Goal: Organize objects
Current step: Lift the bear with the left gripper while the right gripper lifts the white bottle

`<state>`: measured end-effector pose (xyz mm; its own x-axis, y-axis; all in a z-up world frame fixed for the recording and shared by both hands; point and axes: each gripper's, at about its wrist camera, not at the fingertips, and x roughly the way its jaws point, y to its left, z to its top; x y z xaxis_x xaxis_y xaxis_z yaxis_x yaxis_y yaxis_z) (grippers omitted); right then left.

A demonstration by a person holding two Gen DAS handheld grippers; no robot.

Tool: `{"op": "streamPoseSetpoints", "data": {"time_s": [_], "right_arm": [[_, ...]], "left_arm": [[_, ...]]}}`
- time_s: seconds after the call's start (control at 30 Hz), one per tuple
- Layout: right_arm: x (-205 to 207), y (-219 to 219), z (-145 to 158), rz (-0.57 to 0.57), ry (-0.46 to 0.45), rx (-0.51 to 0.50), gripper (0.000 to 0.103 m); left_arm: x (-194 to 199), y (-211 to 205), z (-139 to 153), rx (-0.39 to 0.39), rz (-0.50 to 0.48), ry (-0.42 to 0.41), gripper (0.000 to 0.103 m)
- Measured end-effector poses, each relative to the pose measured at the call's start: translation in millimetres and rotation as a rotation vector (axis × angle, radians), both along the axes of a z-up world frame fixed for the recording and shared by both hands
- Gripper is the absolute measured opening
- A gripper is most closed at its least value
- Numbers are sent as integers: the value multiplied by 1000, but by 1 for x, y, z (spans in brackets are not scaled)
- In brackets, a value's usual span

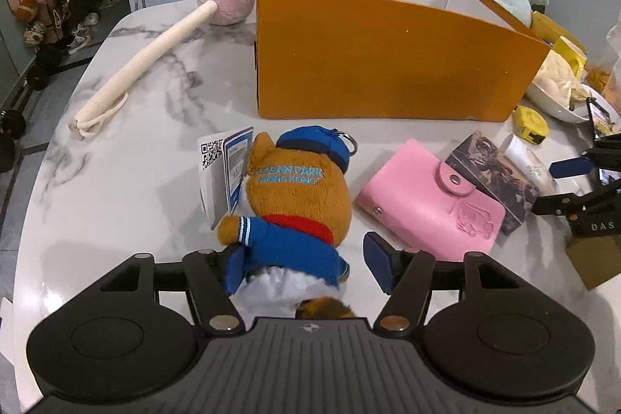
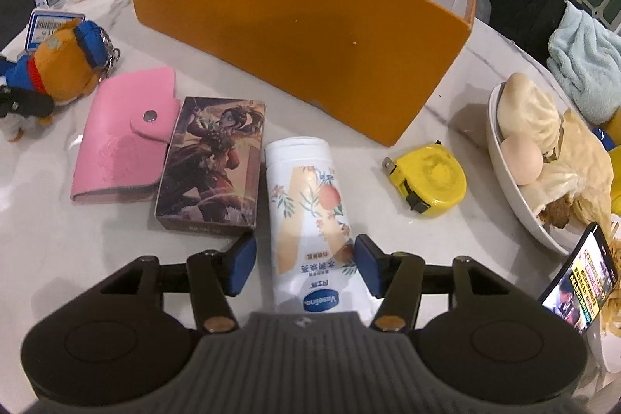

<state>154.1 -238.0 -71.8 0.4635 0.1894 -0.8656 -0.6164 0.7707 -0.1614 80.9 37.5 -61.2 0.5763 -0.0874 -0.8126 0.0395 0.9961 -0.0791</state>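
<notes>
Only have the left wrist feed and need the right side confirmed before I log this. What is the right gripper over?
Observer: The right gripper straddles a white Vaseline tube that lies flat beside the picture box.
Operator: Clamped on it?
Observer: No. A gap shows between its left finger and the tube, so the fingers are open around it.
</notes>
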Motion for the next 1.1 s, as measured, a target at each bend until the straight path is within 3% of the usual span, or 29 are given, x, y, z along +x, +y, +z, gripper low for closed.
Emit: {"op": "streamPoseSetpoints", "data": {"time_s": [0.13, 0.2, 0.33, 0.6, 0.67, 0.73, 1.1], "right_arm": [[1, -3, 2, 1, -7, -5, 47], [4, -6, 3, -6, 4, 15, 47], [3, -8, 3, -5, 4, 23, 47], [3, -9, 7, -22, 2, 57, 45], [3, -10, 11, -25, -7, 71, 30], [3, -12, 19, -37, -23, 84, 24], [1, -18, 17, -85, -11, 75, 25]], "left_arm": [[4, -3, -4, 17, -1, 10, 74], [4, -5, -6, 33, -10, 13, 73], [5, -7, -9, 44, -26, 34, 61], [-2, -4, -2, 31, -34, 15, 55], [-4, -2, 2, 17, -32, 3, 55], [-6, 0, 6, -1, -28, -13, 55], [-21, -2, 20, 11, -53, -31, 55]]}}
